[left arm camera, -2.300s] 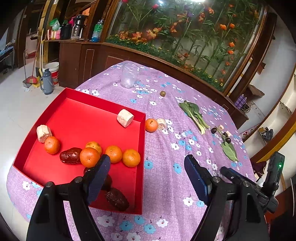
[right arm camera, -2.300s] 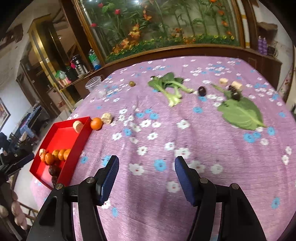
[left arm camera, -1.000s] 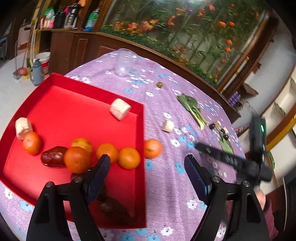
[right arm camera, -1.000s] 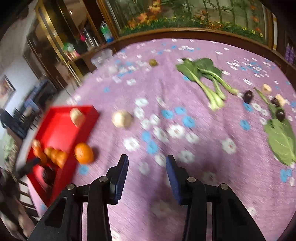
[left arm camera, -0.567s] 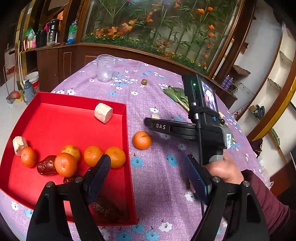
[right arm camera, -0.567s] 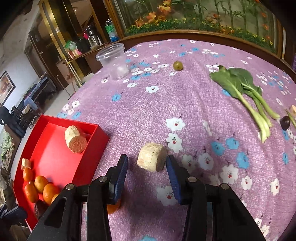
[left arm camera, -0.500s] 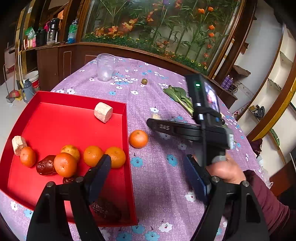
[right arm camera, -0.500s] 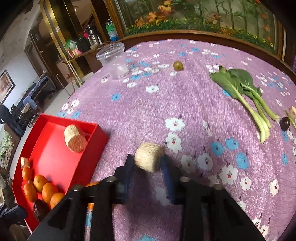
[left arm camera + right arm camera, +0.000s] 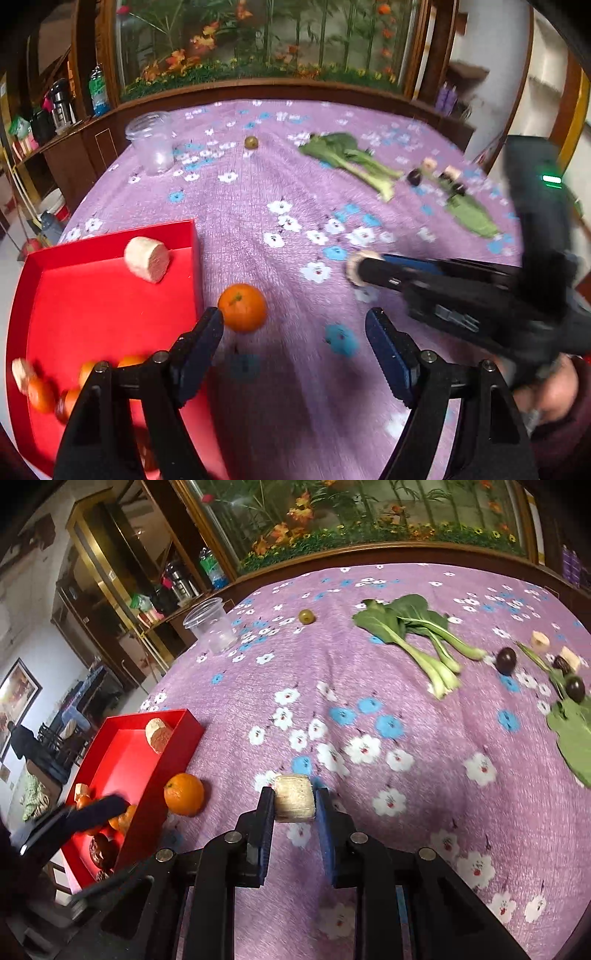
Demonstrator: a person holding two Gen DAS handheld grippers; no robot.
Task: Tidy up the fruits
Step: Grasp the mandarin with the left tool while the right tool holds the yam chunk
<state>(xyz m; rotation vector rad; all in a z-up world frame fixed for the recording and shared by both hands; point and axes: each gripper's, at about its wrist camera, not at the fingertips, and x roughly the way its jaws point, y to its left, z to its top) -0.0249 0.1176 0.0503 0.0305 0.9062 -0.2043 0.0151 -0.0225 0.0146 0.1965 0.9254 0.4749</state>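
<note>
Two claws in my hands, over a round table under a purple flowered cloth (image 9: 369, 686). Right gripper (image 9: 294, 805): jaws pinched tight on a pale cut chunk (image 9: 294, 798), pads pressing both its flat sides, the piece right at the fingertips, low over the cloth. Left gripper (image 9: 294, 332): jaws spread wide, nothing between them; purple cloth shows in the gap. A loose orange (image 9: 242, 306) sits on the cloth just beside the left claw's left fingertip, and just outside the wall of the red tray (image 9: 92, 295). Cannot tell whether fingertip and orange touch.

Red tray at the table's left edge. Inside: another pale chunk (image 9: 147, 259) near the far corner, several oranges (image 9: 40, 395) bunched at the near end, blurred in the left view; something dark and wrinkled among them in the right view (image 9: 101, 849).

Farther out on the cloth: clear plastic cup (image 9: 210, 626), a small green fruit (image 9: 306, 616), leafy greens (image 9: 413, 635), dark round fruits (image 9: 505, 660), two small pale pieces (image 9: 540, 641), a big flat leaf (image 9: 572, 734) at the right edge.
</note>
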